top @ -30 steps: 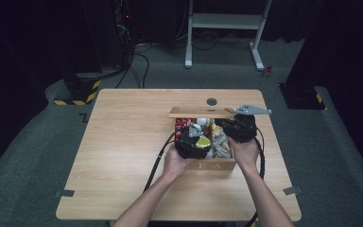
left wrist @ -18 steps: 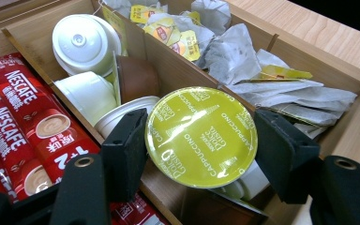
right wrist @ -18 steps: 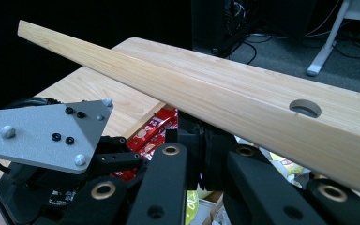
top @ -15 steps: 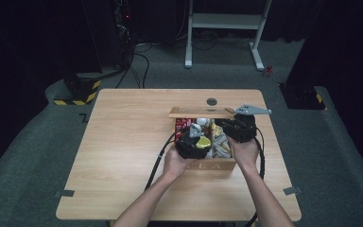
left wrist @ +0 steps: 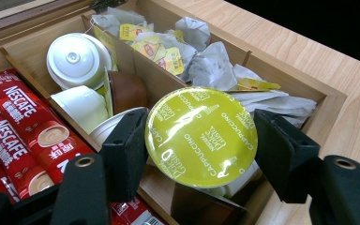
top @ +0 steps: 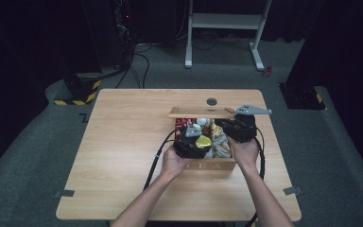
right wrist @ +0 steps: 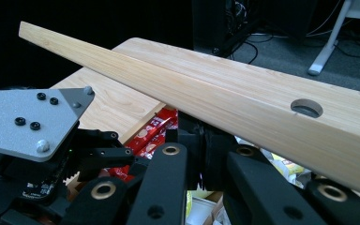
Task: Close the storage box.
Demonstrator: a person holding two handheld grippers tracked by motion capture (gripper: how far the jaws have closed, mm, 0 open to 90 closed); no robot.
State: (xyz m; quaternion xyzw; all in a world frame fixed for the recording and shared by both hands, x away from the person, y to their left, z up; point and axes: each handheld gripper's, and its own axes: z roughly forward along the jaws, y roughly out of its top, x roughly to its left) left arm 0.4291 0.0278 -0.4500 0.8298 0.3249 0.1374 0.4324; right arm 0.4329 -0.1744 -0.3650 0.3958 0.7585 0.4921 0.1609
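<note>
A yellow-lidded cappuccino capsule (left wrist: 201, 136) is being held between the pads of the left gripper (left wrist: 199, 150), whose jaws are set about a capsule's width apart and are pressing on its rim at 9 and 3 o'clock. The capsule is being kept just above a compartment of the wooden tea box (top: 217, 165), with red Nescafé sachets (left wrist: 23, 136) at 9 o'clock of it, white capsules (left wrist: 77, 58) at 11 o'clock and paper tea bags (left wrist: 206, 65) at 12 o'clock.

To carry this step well, the grip is best kept on the rim rather than the foil, and the capsule moved straight up or down so that the dividers are not being knocked.

The right gripper (top: 238, 128) is being held at the box's 1 o'clock corner, against the raised lid (right wrist: 225, 93). In the right gripper view its jaws are appearing nearly closed by the lid's edge, but whether the lid is being pinched cannot be told. The capsule's body and the compartment floor are being hidden under the foil lid.
</note>
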